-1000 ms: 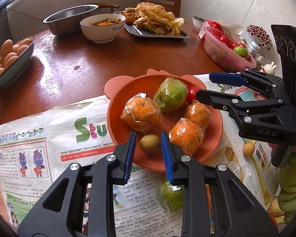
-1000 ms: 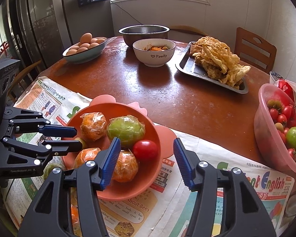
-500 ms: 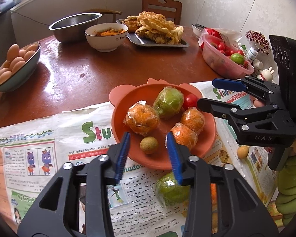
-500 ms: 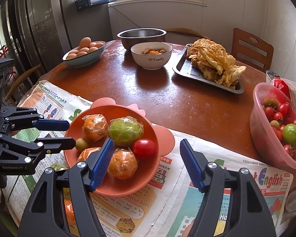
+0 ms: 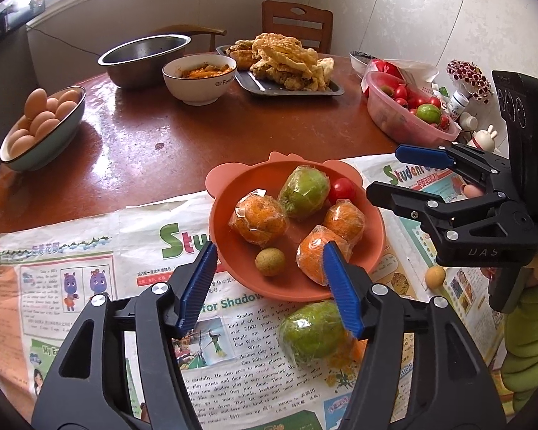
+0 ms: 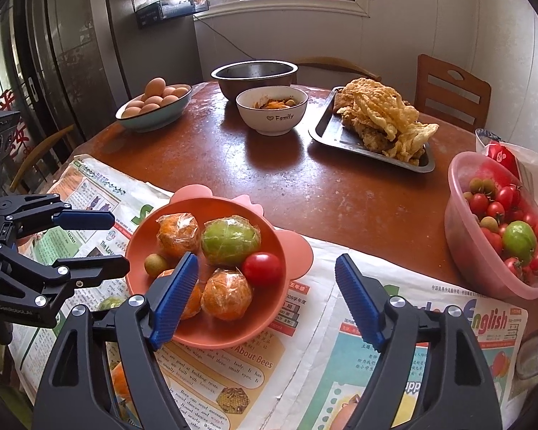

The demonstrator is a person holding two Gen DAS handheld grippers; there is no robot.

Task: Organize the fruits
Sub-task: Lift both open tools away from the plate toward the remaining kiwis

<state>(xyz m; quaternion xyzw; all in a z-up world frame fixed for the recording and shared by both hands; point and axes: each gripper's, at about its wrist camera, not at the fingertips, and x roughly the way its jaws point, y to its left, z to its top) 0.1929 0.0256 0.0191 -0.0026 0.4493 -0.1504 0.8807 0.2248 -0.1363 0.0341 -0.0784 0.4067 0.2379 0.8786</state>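
Left tool (image 5: 269, 283) fingers apart, empty, hovering over the near rim of the plate (image 5: 233, 193). Right tool (image 6: 267, 297) fingers wide apart, empty, above the plate's right side. Plate sits on newspaper (image 5: 89, 258) at the bench's near edge. On it: three wrapped oranges (image 5: 258, 220), one wrapped green fruit (image 5: 305, 191), a tomato (image 5: 342, 189), a small brown fruit (image 5: 270, 261). Another wrapped green fruit (image 5: 312, 333) lies on the newspaper just off the plate's near rim, with orange fruit touching it, mostly hidden. Pink tub (image 6: 459, 215) of tomatoes at the right edge. Egg bowl (image 6: 150, 122) at the far left.
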